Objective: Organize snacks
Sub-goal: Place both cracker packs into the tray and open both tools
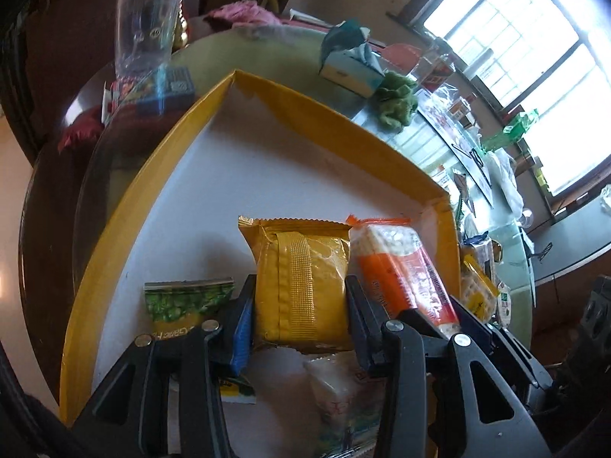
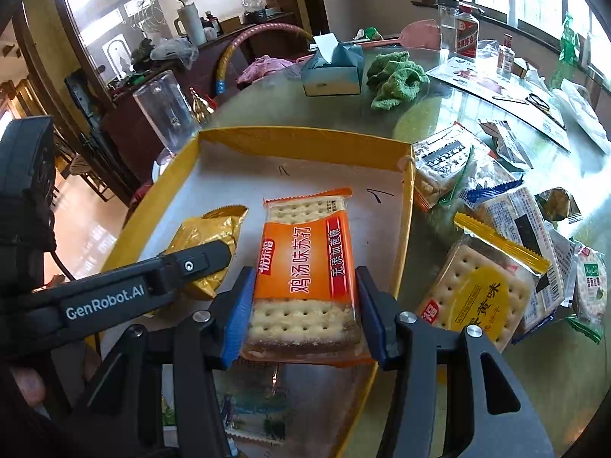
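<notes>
A yellow-walled box with a white floor (image 1: 160, 160) (image 2: 305, 139) stands on the glass table. My left gripper (image 1: 299, 309) is shut on a gold snack packet (image 1: 305, 278) inside the box; the packet also shows in the right wrist view (image 2: 208, 236). My right gripper (image 2: 303, 305) is shut on an orange cracker pack (image 2: 305, 263) and holds it over the box; the pack also shows in the left wrist view (image 1: 401, 267). A green pea packet (image 1: 183, 301) and a pale clear packet (image 1: 343, 393) lie in the box.
Several loose snack packs (image 2: 496, 252) lie on the table right of the box. A tissue box (image 2: 332, 70), a green cloth (image 2: 397, 78), a clear cup (image 2: 164, 110) and a bottle (image 2: 466, 34) stand behind the box.
</notes>
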The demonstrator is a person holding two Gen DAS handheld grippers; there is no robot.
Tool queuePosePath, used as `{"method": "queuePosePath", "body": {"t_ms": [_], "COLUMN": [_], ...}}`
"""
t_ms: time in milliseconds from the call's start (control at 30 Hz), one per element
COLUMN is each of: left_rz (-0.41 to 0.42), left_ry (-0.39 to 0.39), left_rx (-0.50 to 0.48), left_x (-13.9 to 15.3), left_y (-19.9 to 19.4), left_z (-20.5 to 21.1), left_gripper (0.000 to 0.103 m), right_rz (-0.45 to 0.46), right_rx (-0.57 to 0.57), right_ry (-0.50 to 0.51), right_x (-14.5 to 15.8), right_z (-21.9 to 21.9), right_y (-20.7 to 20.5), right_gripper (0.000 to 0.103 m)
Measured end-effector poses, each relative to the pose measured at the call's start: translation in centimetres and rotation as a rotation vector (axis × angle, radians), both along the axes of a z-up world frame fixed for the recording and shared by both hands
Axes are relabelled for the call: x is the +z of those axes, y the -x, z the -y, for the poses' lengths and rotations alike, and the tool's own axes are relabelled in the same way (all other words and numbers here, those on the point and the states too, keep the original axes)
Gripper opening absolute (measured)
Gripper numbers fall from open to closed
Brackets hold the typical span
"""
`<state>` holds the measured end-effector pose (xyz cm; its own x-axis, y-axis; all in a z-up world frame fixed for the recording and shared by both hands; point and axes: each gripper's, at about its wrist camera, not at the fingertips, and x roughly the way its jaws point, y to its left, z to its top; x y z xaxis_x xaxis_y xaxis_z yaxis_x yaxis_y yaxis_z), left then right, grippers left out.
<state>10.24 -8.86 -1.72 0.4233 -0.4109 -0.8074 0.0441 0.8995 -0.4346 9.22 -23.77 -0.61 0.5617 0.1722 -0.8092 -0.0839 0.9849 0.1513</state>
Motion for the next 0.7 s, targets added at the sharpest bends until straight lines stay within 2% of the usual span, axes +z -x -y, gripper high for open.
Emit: {"method": "queuePosePath", "body": {"t_ms": [33, 67, 133, 200, 267, 433, 533, 700], "left_rz": [-0.003, -0.003, 0.006, 0.032, 0.053, 0.173, 0.240, 0.263], "left_ry": [0.014, 0.027, 0.053, 0.044, 0.016, 0.000, 0.006, 0.005], "left_rx": [-0.001, -0.001, -0.010, -0.004, -0.002, -0.032, -0.075, -0.217], "left_x": [0.1, 0.4, 0.8, 1.6, 2.3, 5.1, 6.5, 7.2], "left_y": [0.0, 0.1, 0.4, 1.0, 1.8, 6.0, 8.7, 10.8], "left_z": [-0.2, -0.4, -0.6, -0.7, -0.5, 1.1, 2.7, 7.4], "left_gripper": [0.046, 0.057, 0.072, 0.073, 0.073, 0.074, 0.079, 0.079], "right_rz": [-0.001, -0.003, -0.009, 0.000, 0.017, 0.062, 0.098, 0.117], "right_rx": [0.002, -0.003, -0.003, -0.010, -0.016, -0.013, -0.029, -0.091], "right_ry": [0.005, 0.003, -0.034, -0.071, -0.094, -0.162, -0.186, -0.190], "right_x": [-0.2, -0.3, -0.3, 0.3, 1.2, 4.1, 5.5, 5.7], "right_z": [-0.1, -0.2, 0.1, 0.7, 1.4, 4.7, 7.8, 13.3], "right_y": [0.0, 0.1, 0.0, 0.3, 1.1, 4.1, 6.7, 10.4], "right_gripper": [0.055, 0.056, 0.063, 0.068, 0.069, 0.072, 0.074, 0.077]}}
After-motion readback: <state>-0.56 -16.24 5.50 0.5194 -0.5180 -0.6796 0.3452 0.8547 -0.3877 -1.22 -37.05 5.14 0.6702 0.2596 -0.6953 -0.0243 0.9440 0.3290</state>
